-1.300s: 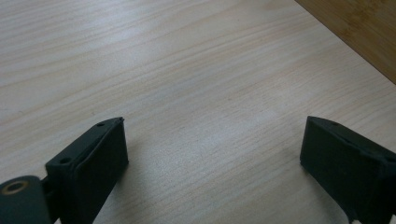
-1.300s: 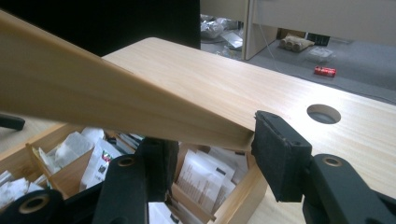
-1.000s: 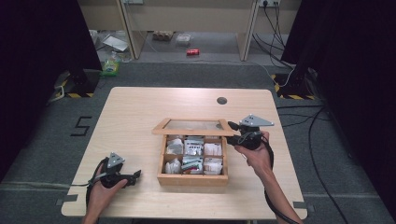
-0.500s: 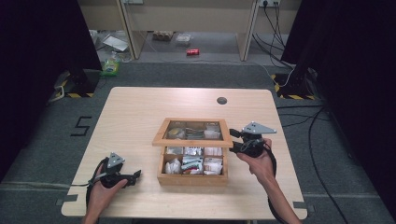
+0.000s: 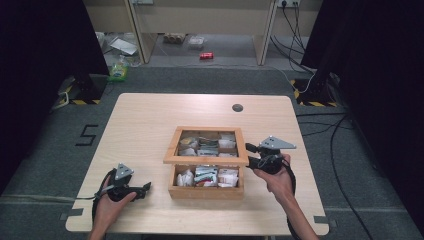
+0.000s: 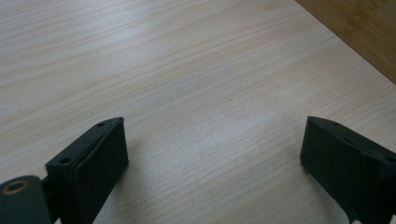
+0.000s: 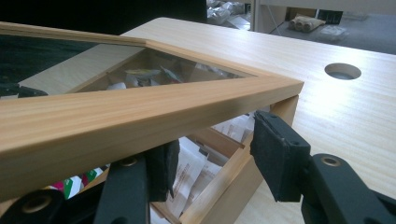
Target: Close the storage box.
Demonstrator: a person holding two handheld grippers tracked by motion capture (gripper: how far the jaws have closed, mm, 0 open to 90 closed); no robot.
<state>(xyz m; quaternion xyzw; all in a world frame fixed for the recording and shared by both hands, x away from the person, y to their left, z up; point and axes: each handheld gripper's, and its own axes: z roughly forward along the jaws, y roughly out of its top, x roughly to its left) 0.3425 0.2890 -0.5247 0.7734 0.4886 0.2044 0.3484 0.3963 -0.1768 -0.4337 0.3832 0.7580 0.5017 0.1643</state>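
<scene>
Grey carpet floor (image 5: 350, 165) around the pale worktop (image 5: 150, 125), black curtains (image 5: 45, 45) at nine and three o'clock, wooden furniture (image 5: 200, 15) at twelve.

Beyond your table (image 5: 150, 120), note a red can (image 5: 206, 55) and a green bottle (image 5: 118, 69) on the grey floor (image 5: 210, 80); cables (image 5: 345, 150) trail at right.

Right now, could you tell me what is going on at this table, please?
A person holds a gripper in each hand at a pale wooden table. The right gripper is at the edge of the glass-paned lid of a wooden compartment box of packets, with the lid part-raised. The left gripper rests open on bare tabletop.
</scene>
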